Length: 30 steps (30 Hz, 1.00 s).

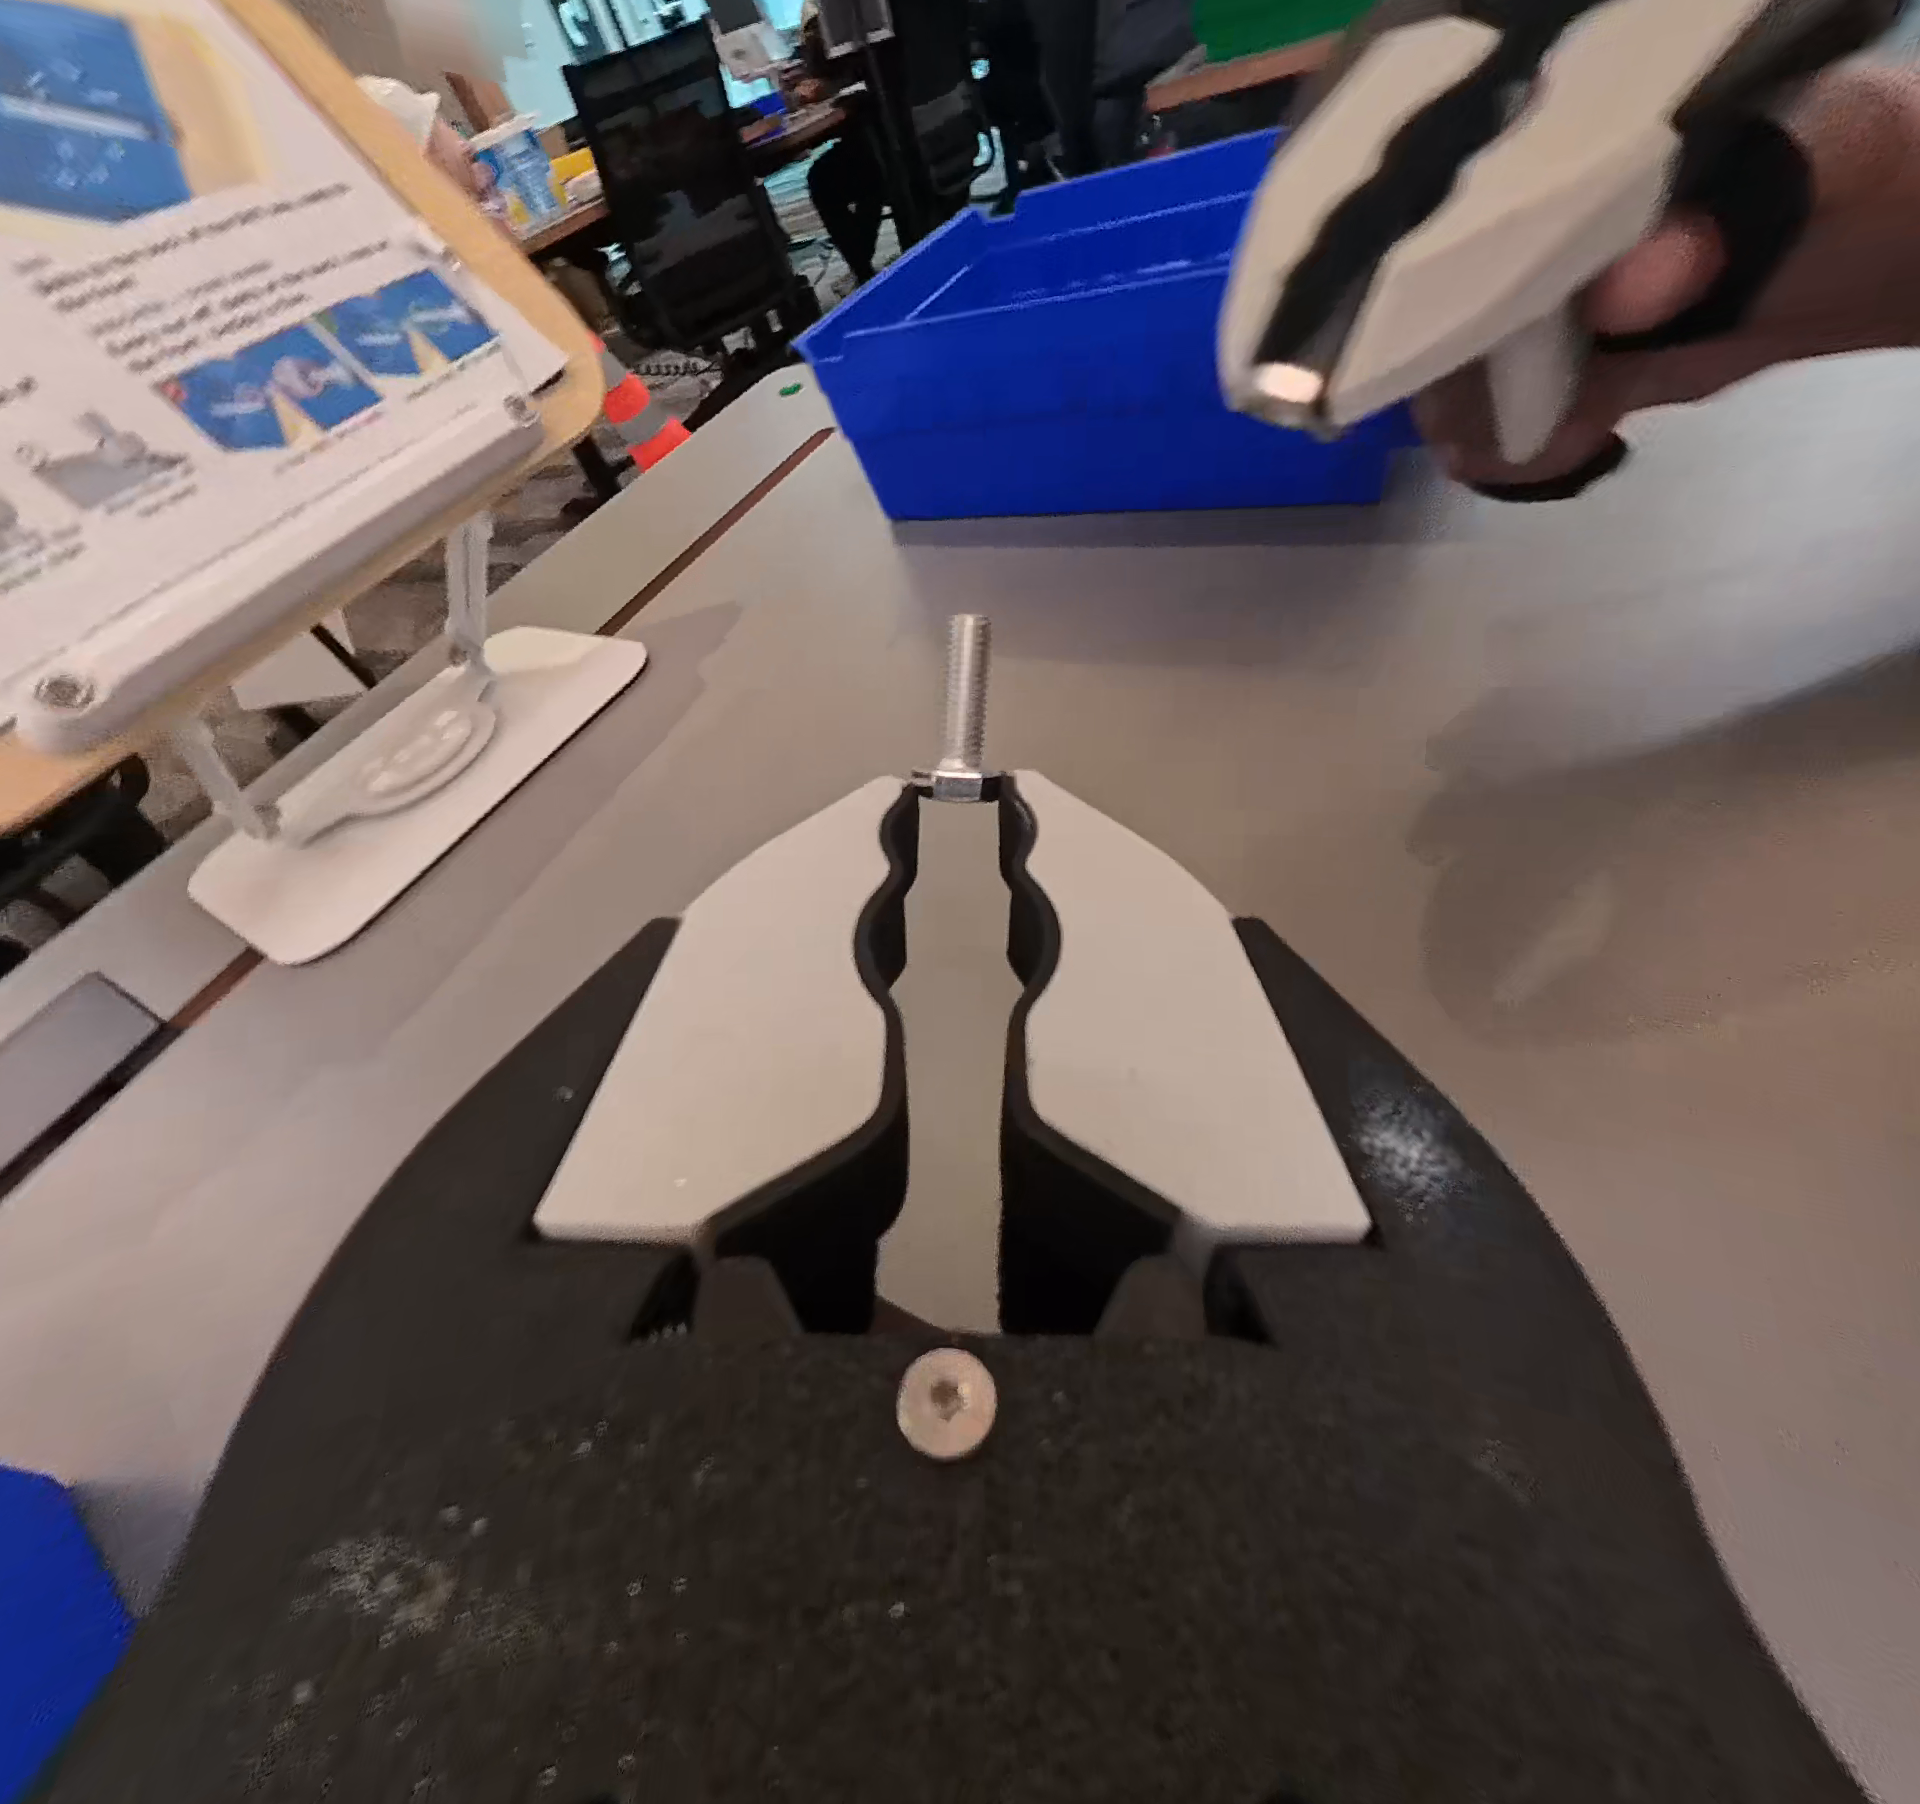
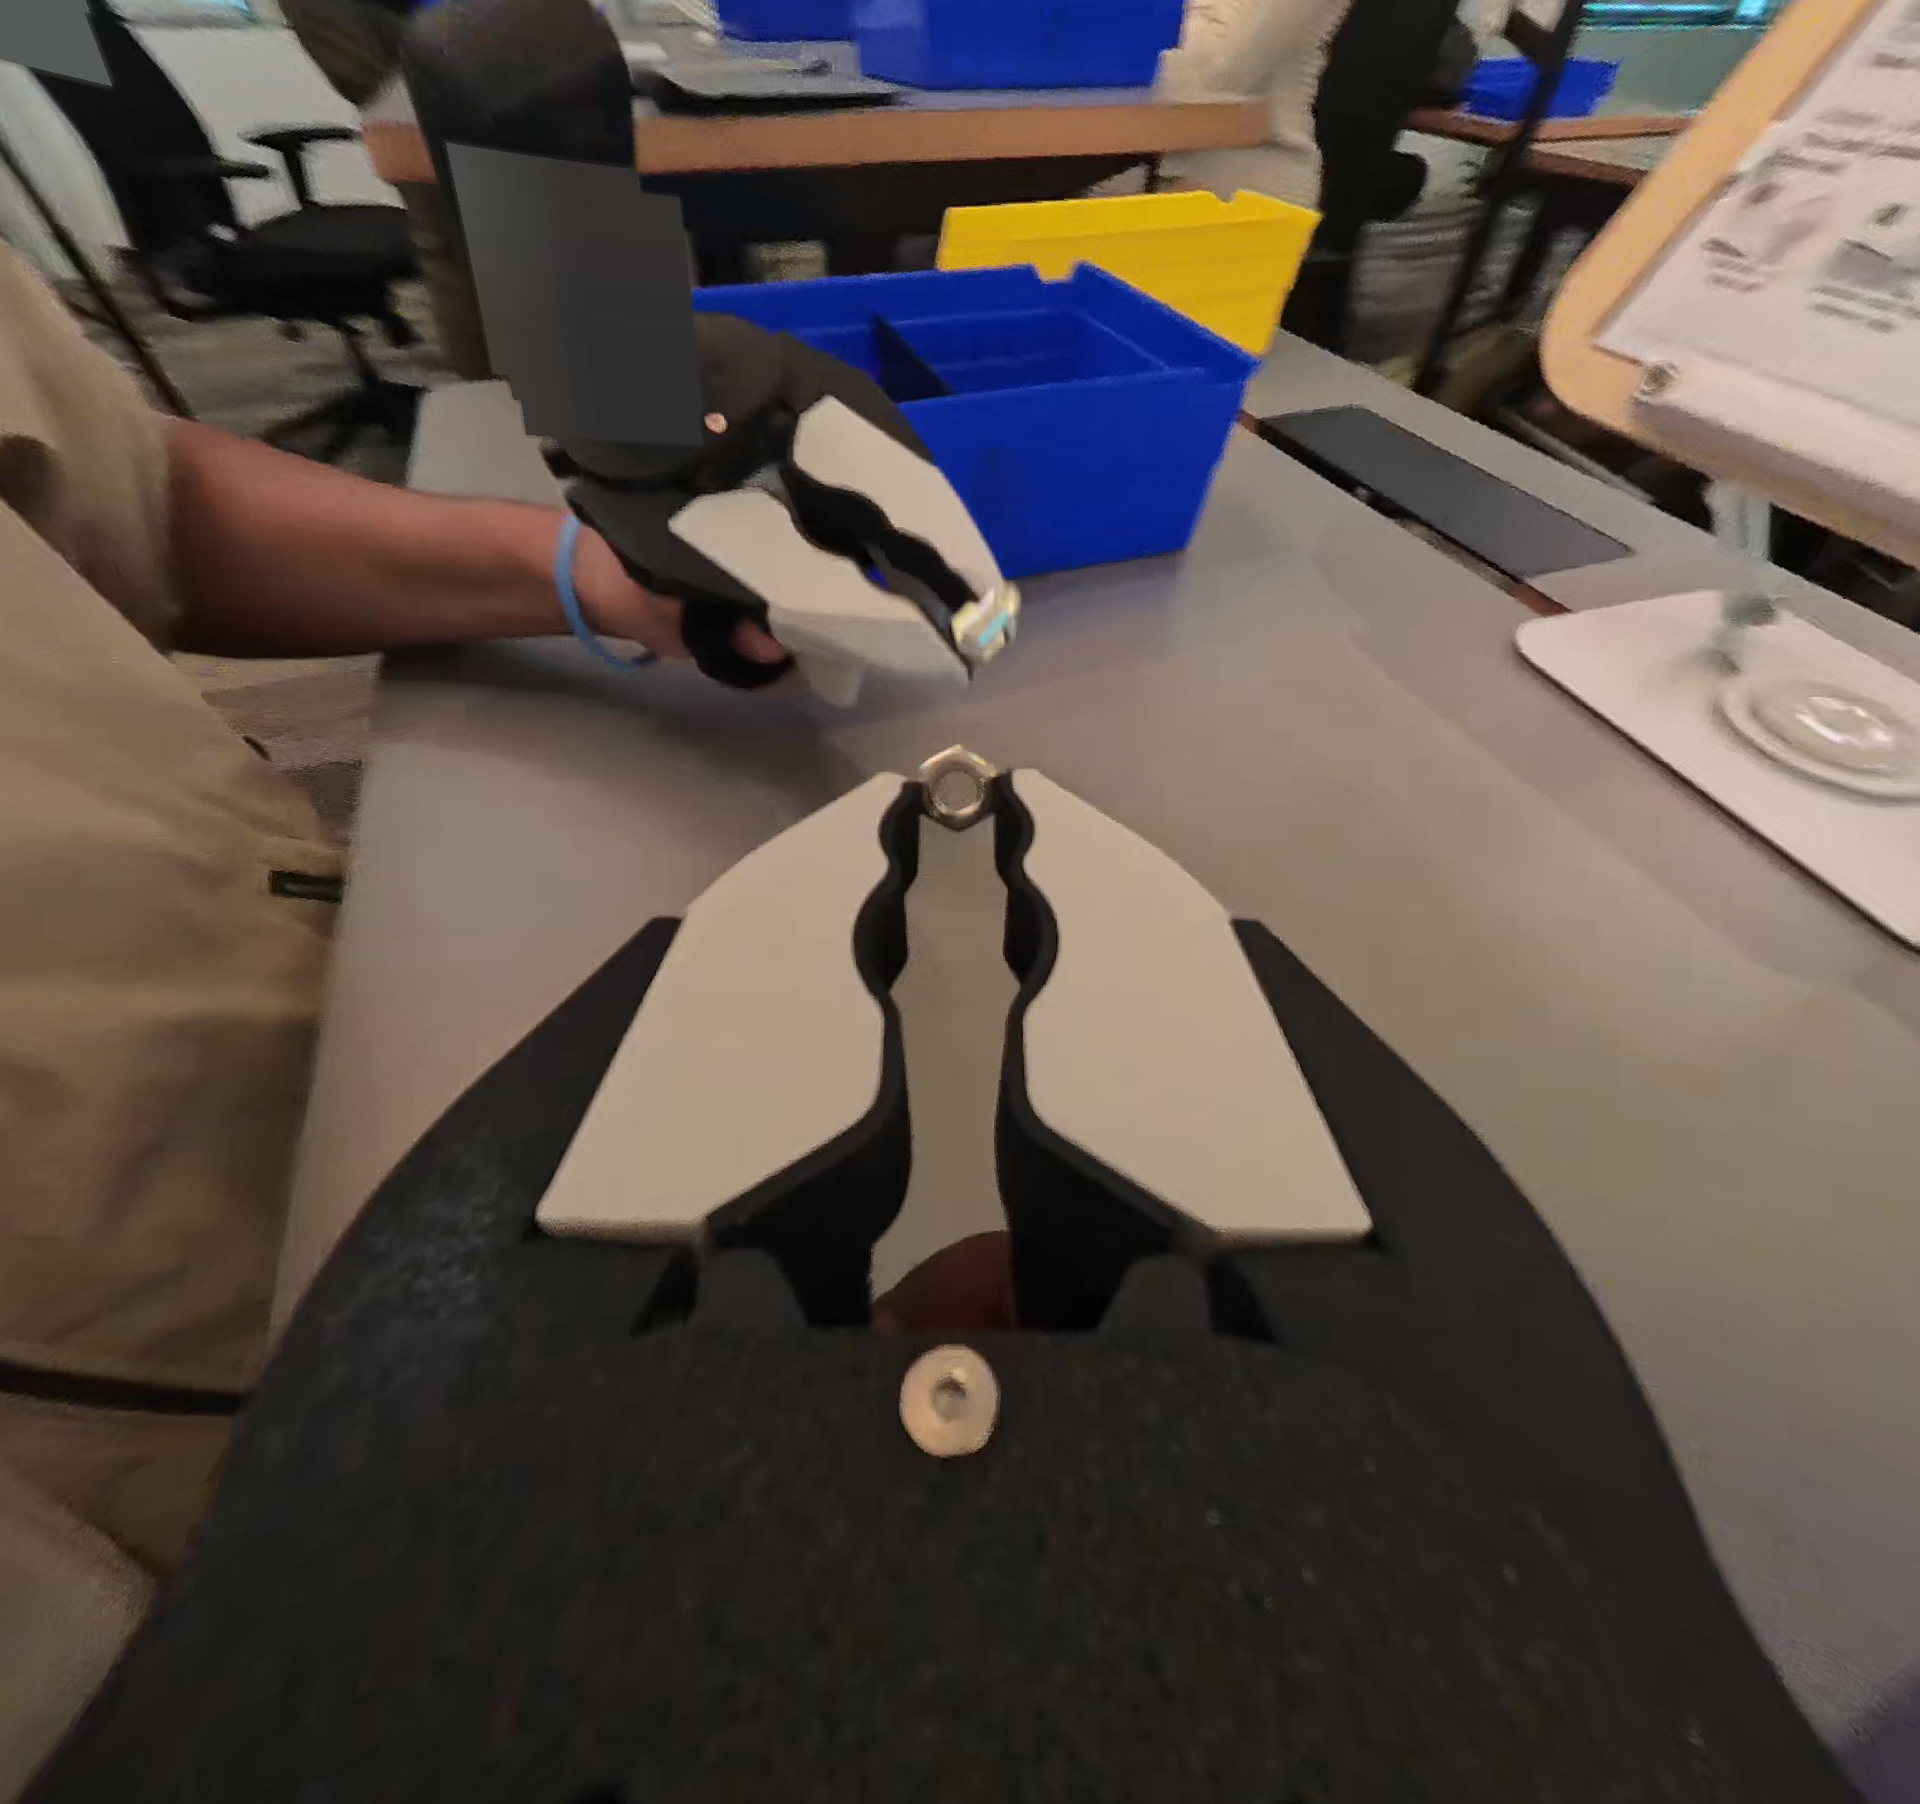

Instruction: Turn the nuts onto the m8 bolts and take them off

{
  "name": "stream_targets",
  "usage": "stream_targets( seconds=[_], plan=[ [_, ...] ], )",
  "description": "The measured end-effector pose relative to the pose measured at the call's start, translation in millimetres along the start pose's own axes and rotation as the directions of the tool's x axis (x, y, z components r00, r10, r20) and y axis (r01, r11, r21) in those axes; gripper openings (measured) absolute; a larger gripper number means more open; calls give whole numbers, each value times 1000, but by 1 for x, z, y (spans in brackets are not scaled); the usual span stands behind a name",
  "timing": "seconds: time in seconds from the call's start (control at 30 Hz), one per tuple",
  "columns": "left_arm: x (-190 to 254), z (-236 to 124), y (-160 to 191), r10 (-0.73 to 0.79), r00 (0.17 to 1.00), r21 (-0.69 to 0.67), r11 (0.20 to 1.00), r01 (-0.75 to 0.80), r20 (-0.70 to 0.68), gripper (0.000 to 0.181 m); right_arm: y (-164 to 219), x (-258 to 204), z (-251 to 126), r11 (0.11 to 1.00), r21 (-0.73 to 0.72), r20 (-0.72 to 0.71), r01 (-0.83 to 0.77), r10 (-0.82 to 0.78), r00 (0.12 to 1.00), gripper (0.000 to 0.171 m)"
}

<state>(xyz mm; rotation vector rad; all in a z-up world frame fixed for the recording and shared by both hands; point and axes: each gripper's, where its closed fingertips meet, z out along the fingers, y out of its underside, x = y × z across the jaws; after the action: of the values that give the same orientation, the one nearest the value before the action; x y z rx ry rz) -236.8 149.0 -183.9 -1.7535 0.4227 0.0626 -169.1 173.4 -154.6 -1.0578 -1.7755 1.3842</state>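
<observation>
Gripping the bolt (image 1: 965,705) by its head, the left gripper (image 1: 961,790) awaits the right gripper (image 2: 958,798), jaws clamped on a nut (image 2: 956,795), needing alignment for threading.

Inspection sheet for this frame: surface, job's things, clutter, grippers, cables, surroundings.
Surface: grey table.
Job's things: bolt held by its head, threads bare; nut held apart from it.
Clutter: blue bin, document stand, dark flat slab.
Grippers: left gripper shut on bolt; right gripper shut on nut.
Cables: nothing seen.
Surroundings: yellow bin, office chairs, further desks with blue bins.
</observation>
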Motion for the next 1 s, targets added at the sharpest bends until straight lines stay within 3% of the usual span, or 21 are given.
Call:
stream_targets(
  seconds=[0.2,0.37,0.8,1.0],
  plan=[
    [22,6,-14,124,989,-11,992,-126,-74,15,-12,-4,25,992,-54,109,115,-109,988,14],
    [31,10,-20,150,984,6,989,-150,-95,15,-13,-4,28,985,-70,111,156,-148,983,14],
    [35,12,-24,136,989,34,990,-134,-57,15,-9,-2,23,1000,2,116,23,-23,993,14],
    [31,13,-22,229,973,-3,973,-229,42,15,-7,-4,25,997,47,119,-66,60,991,14]
  ],
)
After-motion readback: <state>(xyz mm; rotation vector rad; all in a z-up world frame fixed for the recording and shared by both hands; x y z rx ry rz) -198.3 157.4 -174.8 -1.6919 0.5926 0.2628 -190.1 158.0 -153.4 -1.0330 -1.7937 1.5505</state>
